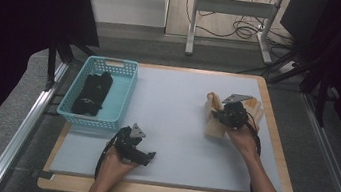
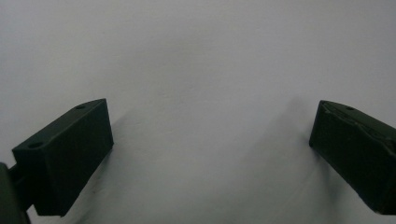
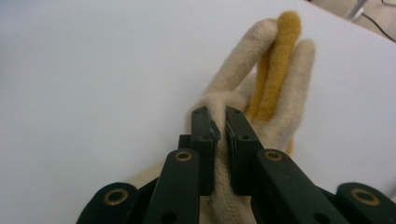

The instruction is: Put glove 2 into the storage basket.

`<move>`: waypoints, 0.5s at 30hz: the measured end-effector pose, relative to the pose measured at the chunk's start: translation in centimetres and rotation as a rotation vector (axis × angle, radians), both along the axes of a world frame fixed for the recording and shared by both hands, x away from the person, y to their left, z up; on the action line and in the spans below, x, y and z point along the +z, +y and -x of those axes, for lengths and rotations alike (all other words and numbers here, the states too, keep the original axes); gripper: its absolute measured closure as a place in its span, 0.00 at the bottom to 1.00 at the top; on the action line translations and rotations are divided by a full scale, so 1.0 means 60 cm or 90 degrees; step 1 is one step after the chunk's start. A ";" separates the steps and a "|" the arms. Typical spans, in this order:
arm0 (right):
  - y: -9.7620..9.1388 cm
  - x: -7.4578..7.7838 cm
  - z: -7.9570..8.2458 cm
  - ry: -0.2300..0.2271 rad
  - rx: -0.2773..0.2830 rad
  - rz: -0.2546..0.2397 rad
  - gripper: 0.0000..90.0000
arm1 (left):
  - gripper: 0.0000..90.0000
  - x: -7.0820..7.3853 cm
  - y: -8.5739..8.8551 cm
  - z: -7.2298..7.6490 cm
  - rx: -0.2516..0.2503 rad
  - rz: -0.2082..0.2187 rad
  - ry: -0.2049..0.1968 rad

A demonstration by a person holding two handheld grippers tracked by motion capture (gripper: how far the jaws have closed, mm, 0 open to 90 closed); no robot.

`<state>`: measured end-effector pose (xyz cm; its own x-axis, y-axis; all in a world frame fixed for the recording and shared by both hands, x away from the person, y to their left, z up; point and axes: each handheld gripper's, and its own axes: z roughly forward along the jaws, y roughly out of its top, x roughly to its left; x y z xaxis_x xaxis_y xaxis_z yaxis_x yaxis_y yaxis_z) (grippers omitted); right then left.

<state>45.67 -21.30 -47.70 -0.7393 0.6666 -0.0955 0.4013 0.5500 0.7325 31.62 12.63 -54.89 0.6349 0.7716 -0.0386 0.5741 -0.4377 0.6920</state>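
The right gripper [image 3: 218,122] has its jaws pinched tight on a fold of the cream glove [image 3: 271,84], whose yellow-edged fingers point toward one o'clock in the right gripper view; in the high view the glove [image 1: 215,125] lies on the white mat [image 1: 171,111] at three o'clock — well apart from the blue basket [image 1: 120,100] at nine; the left gripper [image 2: 210,154], near six, stands wide over bare mat, holding nothing.
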 end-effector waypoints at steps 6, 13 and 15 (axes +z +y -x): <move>0.025 0.021 0.053 0.004 0.049 -0.054 0.91 | 0.00 0.000 0.000 0.001 0.002 0.001 0.002; 0.063 0.007 0.106 0.036 0.095 -0.095 0.88 | 0.00 0.000 0.000 0.000 0.000 -0.001 0.000; 0.072 -0.008 0.115 0.043 0.103 -0.086 0.81 | 0.00 0.000 0.000 0.000 -0.001 -0.002 -0.001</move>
